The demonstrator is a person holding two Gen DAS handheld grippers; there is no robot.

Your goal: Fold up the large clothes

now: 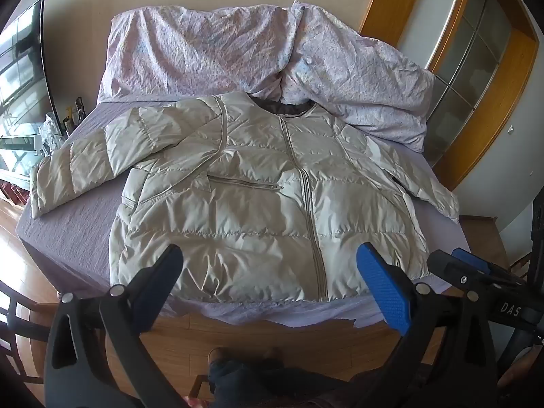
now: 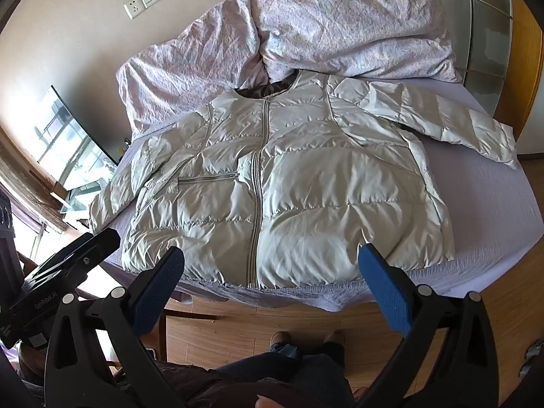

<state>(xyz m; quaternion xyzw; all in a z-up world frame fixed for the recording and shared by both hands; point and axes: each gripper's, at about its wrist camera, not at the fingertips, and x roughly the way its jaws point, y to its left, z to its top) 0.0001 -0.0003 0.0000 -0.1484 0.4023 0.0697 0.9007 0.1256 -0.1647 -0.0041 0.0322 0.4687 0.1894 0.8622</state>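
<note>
**A:** What is in front of the person?

**B:** A pale grey-white quilted puffer jacket (image 1: 258, 204) lies face up and zipped on a bed with a lavender fitted sheet (image 1: 74, 224). Its hem sits at the near edge of the bed, its collar toward a crumpled pink-and-white floral duvet (image 1: 238, 44) heaped at the far end. Both sleeves are spread outward; one reaches the bed's side edge, the other angles down its own side.

**A:** And the tools?

**B:** The left gripper (image 1: 268, 265) and the right gripper (image 2: 270, 267) hover above the hem, tilted down toward it. The fingers of each, with blue ribbed pads, are spread wide, with nothing between them. Neither touches the jacket. The person's legs and shoes show below, on a wooden floor.

**A:** So folding hasn't begun?

**B:** It looks that way; the jacket is flat and unfolded.

**A:** What could go wrong?

**B:** The shell looks slick and puffy, so I'd expect a shallow pinch to slide off or catch only the top layer, leaving the back behind. Trapped air may spring a fold open. The hem sits at the bed's edge, so a pull toward the person could drag the jacket to the floor. A sleeve at the edge might slip over too.
</note>
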